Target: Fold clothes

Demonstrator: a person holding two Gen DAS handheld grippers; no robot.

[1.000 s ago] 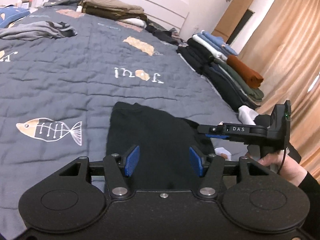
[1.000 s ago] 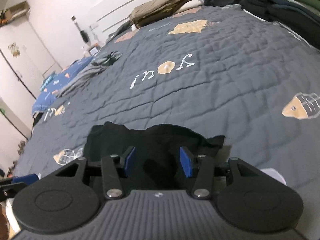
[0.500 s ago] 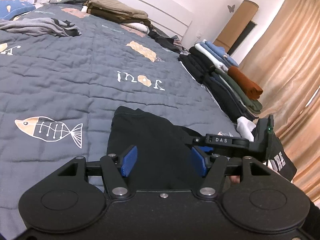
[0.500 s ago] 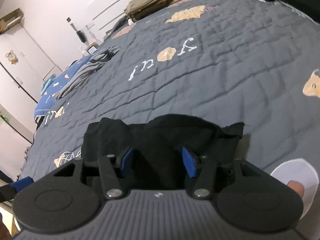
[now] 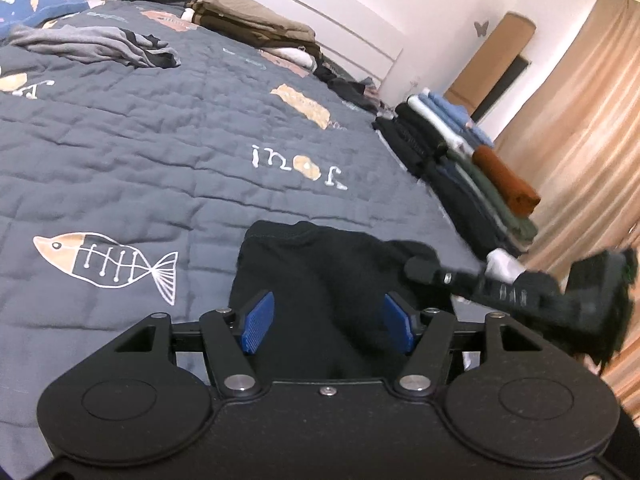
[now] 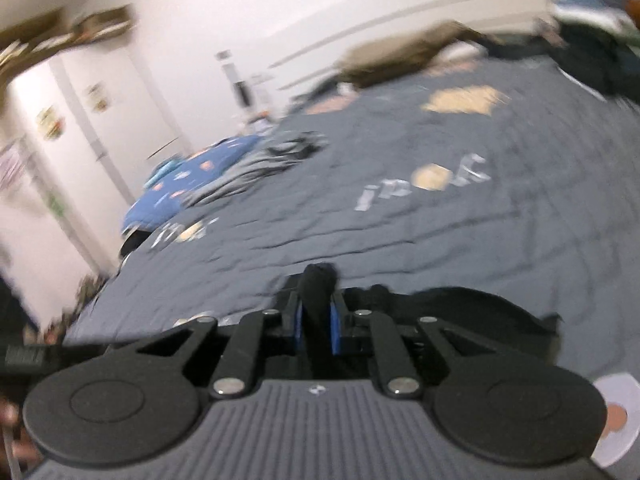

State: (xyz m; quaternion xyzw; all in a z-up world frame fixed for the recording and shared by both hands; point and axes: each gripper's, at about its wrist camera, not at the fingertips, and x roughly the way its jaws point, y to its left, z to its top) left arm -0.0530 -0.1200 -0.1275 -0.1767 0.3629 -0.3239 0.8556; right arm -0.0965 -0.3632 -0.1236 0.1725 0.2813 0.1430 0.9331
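Left wrist view, left tongs (image 5: 327, 322): jaws wide and opening, pads clear of cloth.
Left wrist view, black garment (image 5: 320, 280): lies on the bed quilt (image 5: 160, 152) straight ahead of and under the left tongs.
Left wrist view, right tongs (image 5: 416, 268): blurred, to the right of the left tongs, tips at the garment's right edge.
Left wrist view, stacks: folded clothes pile (image 5: 472, 172) far ahead on the right; tan pile (image 5: 256, 24) far ahead near the headboard.
Right wrist view, right tongs (image 6: 316, 322): jaws narrow and closing, a fold of the black garment (image 6: 318, 292) pinched between the pads.
Right wrist view, containers: none can be made out; picture blurred.
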